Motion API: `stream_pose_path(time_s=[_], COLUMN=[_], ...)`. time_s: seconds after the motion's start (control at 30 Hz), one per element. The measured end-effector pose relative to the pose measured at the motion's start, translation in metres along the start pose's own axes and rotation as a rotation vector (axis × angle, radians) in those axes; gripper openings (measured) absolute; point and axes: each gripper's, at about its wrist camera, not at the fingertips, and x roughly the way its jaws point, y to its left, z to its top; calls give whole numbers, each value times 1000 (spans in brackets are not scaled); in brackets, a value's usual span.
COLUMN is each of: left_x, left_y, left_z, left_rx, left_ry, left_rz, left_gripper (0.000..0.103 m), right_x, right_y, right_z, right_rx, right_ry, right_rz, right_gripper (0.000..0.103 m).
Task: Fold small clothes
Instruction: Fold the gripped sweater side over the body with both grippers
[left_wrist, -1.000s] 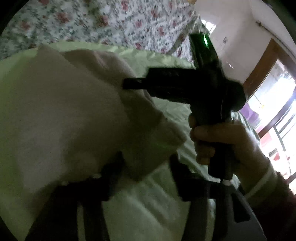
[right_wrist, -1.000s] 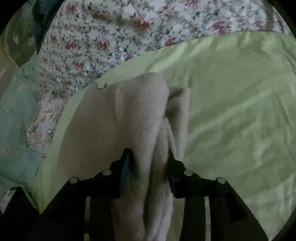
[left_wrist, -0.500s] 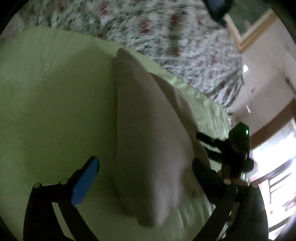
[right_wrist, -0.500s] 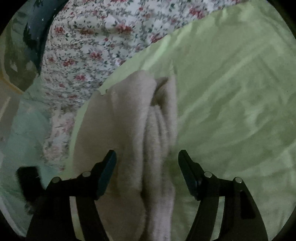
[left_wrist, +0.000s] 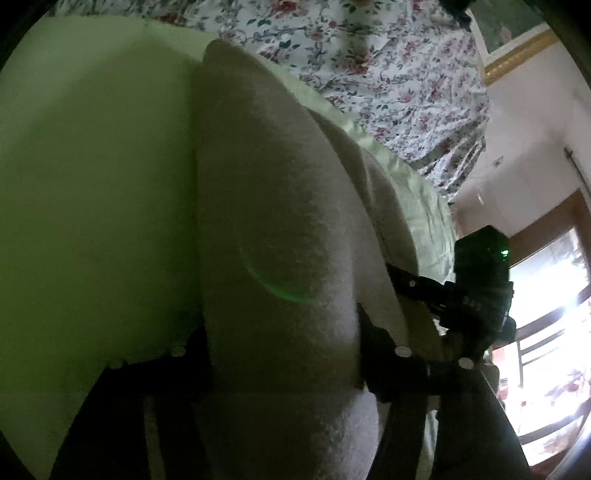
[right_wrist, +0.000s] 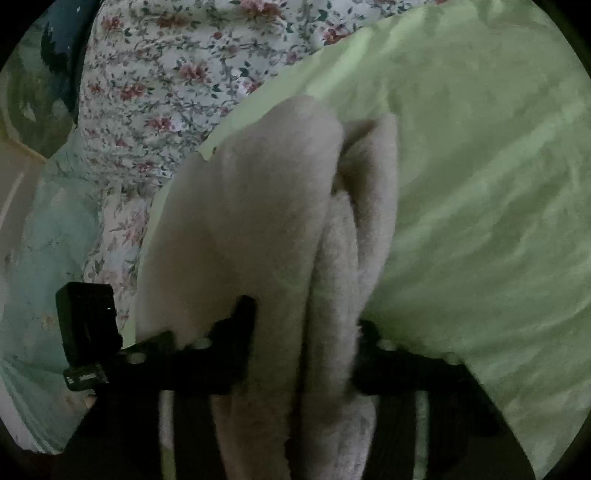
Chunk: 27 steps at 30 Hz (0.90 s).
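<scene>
A fluffy beige garment lies folded in a thick bundle on a light green sheet. My left gripper is shut on the near end of the bundle, its fingers pressed into both sides. In the right wrist view the same garment shows as several stacked layers, and my right gripper is shut on its near end. The right gripper also shows in the left wrist view, at the garment's right side. The left gripper's body shows at the left of the right wrist view.
The green sheet covers a bed. A floral quilt lies beyond it, and it also shows in the right wrist view. A pale teal cloth lies at the left. A bright window and a wooden frame are at the right.
Both grippers let go of the garment and opened half a second ago. Now both have closed on the near end of the folded bundle again.
</scene>
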Motion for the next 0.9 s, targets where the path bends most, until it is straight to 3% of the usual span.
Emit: stream_pose_path(time_s=[0.17,0.37,0.53,0.73,0.83,0.9], left_x=[-39,-135,-188,-204,-192,-193], left_y=[-11,-5,20,65,94,105], left_z=[-12,-58,-103,-150,-162,-166], left_rx=[21,55,27,-61,-142,-196], left_ry=[-57,-157,-181,-166,-137,-139], left_rz=[1,52,115,132,142,104], left_gripper=[47,47,47,48,61,72], right_x=[-18,-26,3,45,59,62], right_y=[29,95,140,157,153,147], right_z=[-9,-39,-82,-124,-135,-137], right_rx=[-40,-115,-149,-150,-150,-137], right_ry=[-57,-58,-34,58,76,80], right_rz=[-14,104,211,228,173,158], right_gripper=[30,30,29,29,30,35])
